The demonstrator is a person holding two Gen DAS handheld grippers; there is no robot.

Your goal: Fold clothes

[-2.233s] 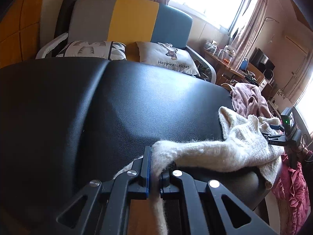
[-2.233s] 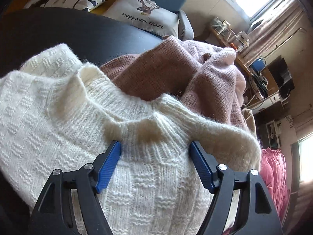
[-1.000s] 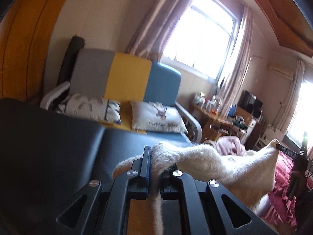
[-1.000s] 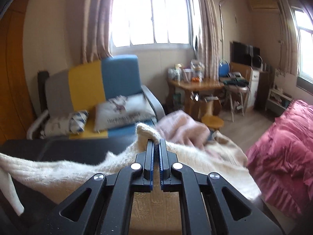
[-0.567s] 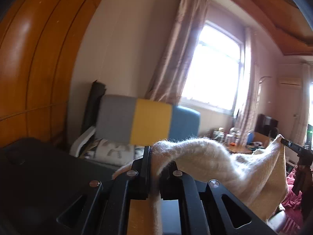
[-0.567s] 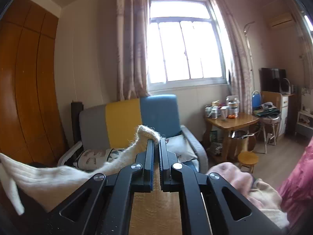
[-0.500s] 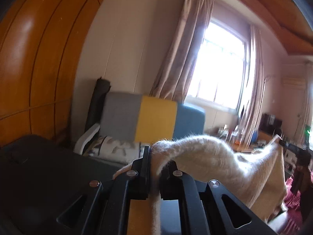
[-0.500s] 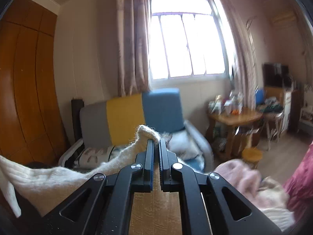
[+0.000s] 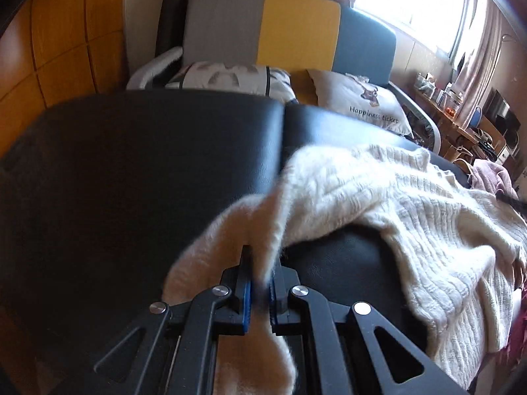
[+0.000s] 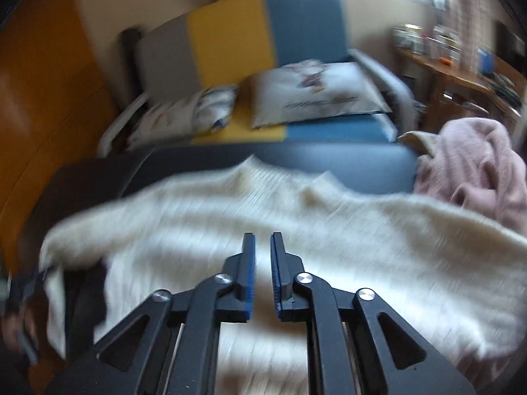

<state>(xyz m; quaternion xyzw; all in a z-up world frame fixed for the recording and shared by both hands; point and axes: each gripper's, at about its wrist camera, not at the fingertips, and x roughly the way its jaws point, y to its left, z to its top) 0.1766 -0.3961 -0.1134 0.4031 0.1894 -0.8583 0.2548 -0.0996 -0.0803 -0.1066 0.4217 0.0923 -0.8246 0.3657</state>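
1. Sunlit from a window at the upper right, the room holds a sofa [image 9: 296, 29] with grey, yellow and blue panels and two printed cushions [image 9: 359, 102], set behind a black padded table [image 9: 131, 171].
2. Across the right half of that table lies a cream knitted sweater [image 9: 411, 204], spread loosely with folds and a raised hump near its middle.
3. The left gripper [image 9: 260, 291] is at the near edge of the table, its blue-padded fingers [image 9: 245, 302] drawn close together and pinching a fuzzy edge of the sweater, which passes between them and hangs below.
4. In the right wrist view, which is blurred by motion, the right gripper [image 10: 262, 275] is above the sweater's broad knitted body [image 10: 296, 230]; its fingers stand a narrow gap apart with nothing visible between them.
5. A pink knitted garment [image 10: 474, 168] is bunched at the far right end of the table, touching the sweater's edge.
6. A wooden side table [image 10: 454, 75] with small jars and clutter stands beyond the sofa's right arm.
7. Wooden wall panels [image 9: 66, 33] fill the left side.
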